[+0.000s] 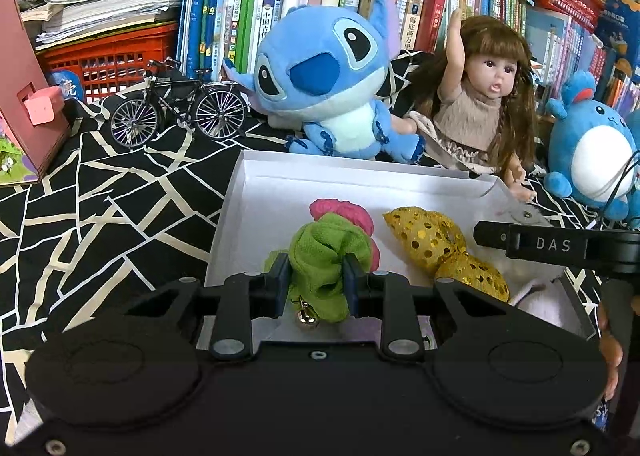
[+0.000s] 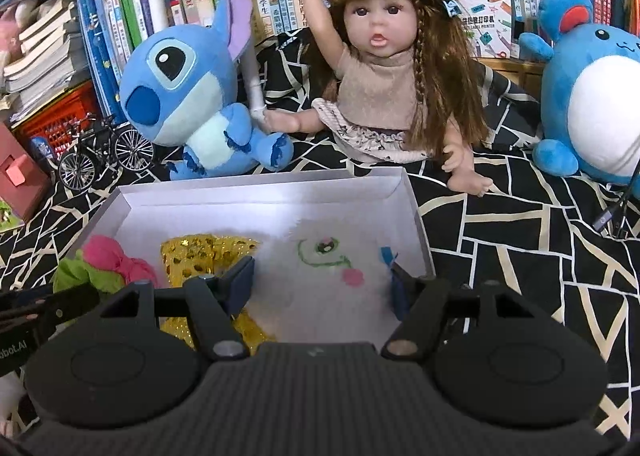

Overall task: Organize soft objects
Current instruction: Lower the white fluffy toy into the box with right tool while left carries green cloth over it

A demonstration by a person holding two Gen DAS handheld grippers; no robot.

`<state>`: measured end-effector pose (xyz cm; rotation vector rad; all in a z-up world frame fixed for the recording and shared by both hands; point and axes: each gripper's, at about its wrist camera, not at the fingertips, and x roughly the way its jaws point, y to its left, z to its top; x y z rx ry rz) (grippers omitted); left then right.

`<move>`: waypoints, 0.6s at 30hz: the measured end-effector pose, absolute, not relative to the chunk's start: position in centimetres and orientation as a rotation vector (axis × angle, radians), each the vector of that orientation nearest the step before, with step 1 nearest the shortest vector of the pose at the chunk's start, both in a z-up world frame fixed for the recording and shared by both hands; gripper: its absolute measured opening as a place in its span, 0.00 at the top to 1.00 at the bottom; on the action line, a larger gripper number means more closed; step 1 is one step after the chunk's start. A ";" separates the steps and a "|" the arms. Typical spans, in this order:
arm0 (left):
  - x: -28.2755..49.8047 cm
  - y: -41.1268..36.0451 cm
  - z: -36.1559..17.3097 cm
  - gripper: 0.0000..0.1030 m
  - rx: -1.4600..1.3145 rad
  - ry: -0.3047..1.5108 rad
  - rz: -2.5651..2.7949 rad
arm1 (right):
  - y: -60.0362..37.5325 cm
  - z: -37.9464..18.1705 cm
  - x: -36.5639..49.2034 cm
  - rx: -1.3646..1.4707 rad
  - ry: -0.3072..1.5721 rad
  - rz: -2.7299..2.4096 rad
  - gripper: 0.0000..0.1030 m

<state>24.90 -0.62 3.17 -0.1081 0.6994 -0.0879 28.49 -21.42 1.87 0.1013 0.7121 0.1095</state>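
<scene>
Already over the white box (image 1: 240, 184), the left gripper (image 1: 316, 276) is clamped on the green-and-pink fabric toy (image 1: 332, 252), whose cloth could snag on release, while the right gripper (image 2: 320, 280), jaws apart around the white plush (image 2: 320, 276), might crowd the gold sequin bow (image 2: 200, 256).

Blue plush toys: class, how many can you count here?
2. The big-eared blue plush sits behind the white box, left of the doll; the round blue plush sits right of her. Others may be hidden.
</scene>
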 end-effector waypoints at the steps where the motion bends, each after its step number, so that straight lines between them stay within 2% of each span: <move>1: 24.9 -0.6 3.2 0.74 -0.107 0.699 -0.088 | -21.4 1.9 28.5 0.102 0.712 0.112 0.31; 11: 24.6 -0.6 3.2 0.69 -0.107 0.695 -0.089 | -21.5 2.0 28.2 0.113 0.710 0.135 0.30; 16: 24.3 -0.5 3.5 0.65 -0.118 0.687 -0.088 | -21.8 2.3 27.8 0.126 0.713 0.151 0.26; 18: 24.0 -0.4 3.7 0.60 -0.120 0.680 -0.086 | -22.0 2.4 27.5 0.128 0.712 0.160 0.20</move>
